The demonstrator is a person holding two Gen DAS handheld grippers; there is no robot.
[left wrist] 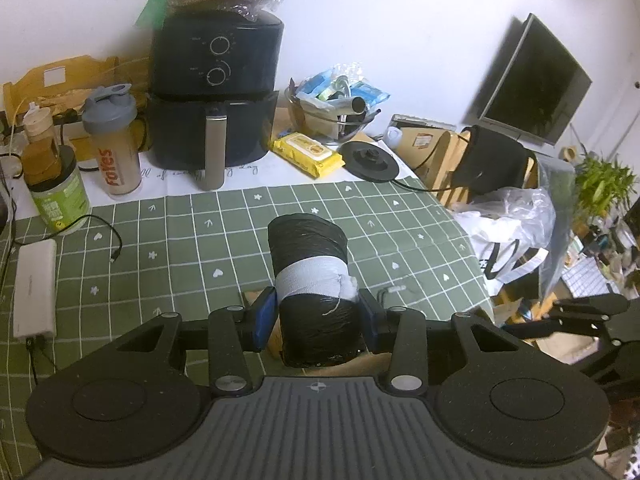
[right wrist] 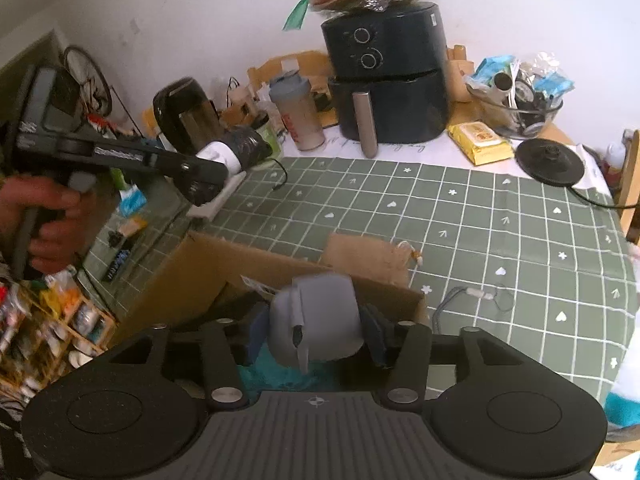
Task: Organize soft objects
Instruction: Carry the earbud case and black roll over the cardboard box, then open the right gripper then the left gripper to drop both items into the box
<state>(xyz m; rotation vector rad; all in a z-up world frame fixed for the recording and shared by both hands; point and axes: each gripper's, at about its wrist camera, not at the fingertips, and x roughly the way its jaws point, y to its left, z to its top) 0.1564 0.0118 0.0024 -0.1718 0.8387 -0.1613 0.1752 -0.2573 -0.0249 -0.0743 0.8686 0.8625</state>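
Left gripper [left wrist: 318, 316]: a black roll [left wrist: 310, 280] with a white band around its middle is clamped between the blue pads, which press on both its sides; the roll is held clear above the green checked tablecloth [left wrist: 180, 240].
Left gripper, seen from the right wrist: it is carried by a hand [right wrist: 44, 220] over the left edge of the table, with the roll sticking out past the fingertips.
Right gripper [right wrist: 316, 334]: a grey soft object [right wrist: 320, 320] sits between the fingers, which stand at middling width; whether the pads press on it cannot be told.
Grey soft object, place: it is held over the open cardboard box [right wrist: 224, 264], which stands at the near edge of the table with one flap raised.
Inside the box: something teal [right wrist: 288, 376] is seen under the grey object.
Far edge of the table: a black air fryer [left wrist: 214, 96] stands against the wall, with a shaker bottle [left wrist: 114, 140] to its left and a yellow wipes pack [left wrist: 306, 154] to its right.
Right far corner: a black kettle base [left wrist: 372, 160] lies just beside the wipes pack.
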